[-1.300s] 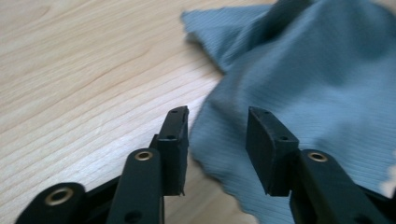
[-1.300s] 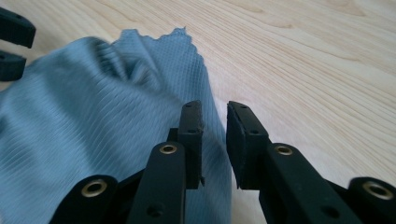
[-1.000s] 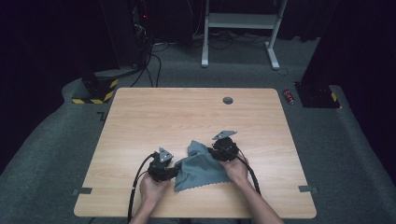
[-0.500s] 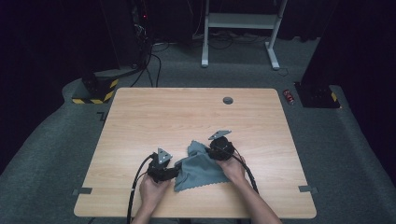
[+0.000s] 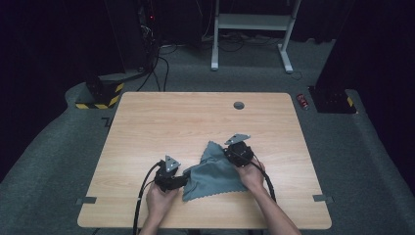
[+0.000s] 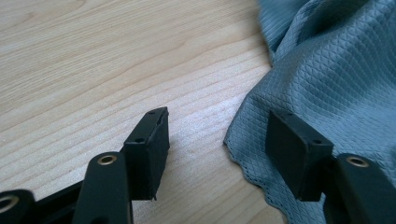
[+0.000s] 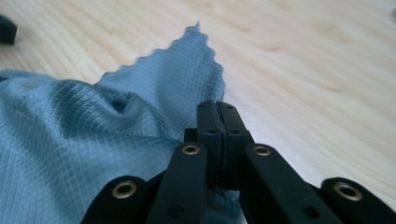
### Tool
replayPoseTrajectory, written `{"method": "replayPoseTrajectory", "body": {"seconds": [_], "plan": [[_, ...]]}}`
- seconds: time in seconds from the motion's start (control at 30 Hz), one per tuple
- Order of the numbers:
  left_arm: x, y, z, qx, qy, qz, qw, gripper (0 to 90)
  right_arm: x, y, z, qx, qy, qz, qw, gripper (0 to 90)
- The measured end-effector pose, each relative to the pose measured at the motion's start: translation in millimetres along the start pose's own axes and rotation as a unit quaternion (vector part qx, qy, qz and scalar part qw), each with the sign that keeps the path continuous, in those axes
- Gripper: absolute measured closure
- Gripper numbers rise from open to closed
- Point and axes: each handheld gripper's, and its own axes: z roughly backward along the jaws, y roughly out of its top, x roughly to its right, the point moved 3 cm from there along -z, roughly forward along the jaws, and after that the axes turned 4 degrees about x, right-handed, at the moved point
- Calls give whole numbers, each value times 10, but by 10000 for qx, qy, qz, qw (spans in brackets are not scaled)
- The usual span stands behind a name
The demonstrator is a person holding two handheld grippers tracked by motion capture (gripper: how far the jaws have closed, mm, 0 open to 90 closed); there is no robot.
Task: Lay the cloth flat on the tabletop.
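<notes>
Pinching the grey cloth point(image 7: 93, 154), right hand-held gripper point(image 7: 218, 109) lifts; left hand-held gripper point(image 6: 219, 135) spread, low.

1. Right gripper point(image 7: 218, 112) jaws just closing, now pinched on the grey cloth point(image 5: 215, 172), raised slightly.
2. Left gripper point(image 6: 219, 140) jaws opening wider, one over the cloth's scalloped edge, not gripping.

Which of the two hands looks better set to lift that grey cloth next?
Probably the right. The right gripper has just closed, its jaws shut on the cloth edge. The left gripper has just been opening; one jaw lies over the cloth's edge, pads apart, gripping nothing.
</notes>
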Motion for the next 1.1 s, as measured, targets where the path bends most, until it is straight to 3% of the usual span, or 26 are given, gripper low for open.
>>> {"method": "replayPoseTrajectory", "body": {"seconds": [0.13,0.47,0.67,0.93,1.03,1.1], "plan": [[0,0,0,1,-2,1,10000,400,80,-57,82,-48,-82,-51,9999,892],[0,0,0,2,0,4,10000,401,213,-338,-18,-451,-214,-271,9984,887],[0,0,0,1,-1,3,10000,401,172,-190,-54,-389,-210,-269,9987,734],[0,0,0,0,4,-5,10000,401,34,-29,-365,-517,47,-272,9983,613],[0,0,0,0,0,0,10000,401,33,-19,-432,-641,122,-327,9973,648],[-1,0,0,-1,2,-5,10000,401,23,-1,-436,-687,188,-194,9973,755]]}}
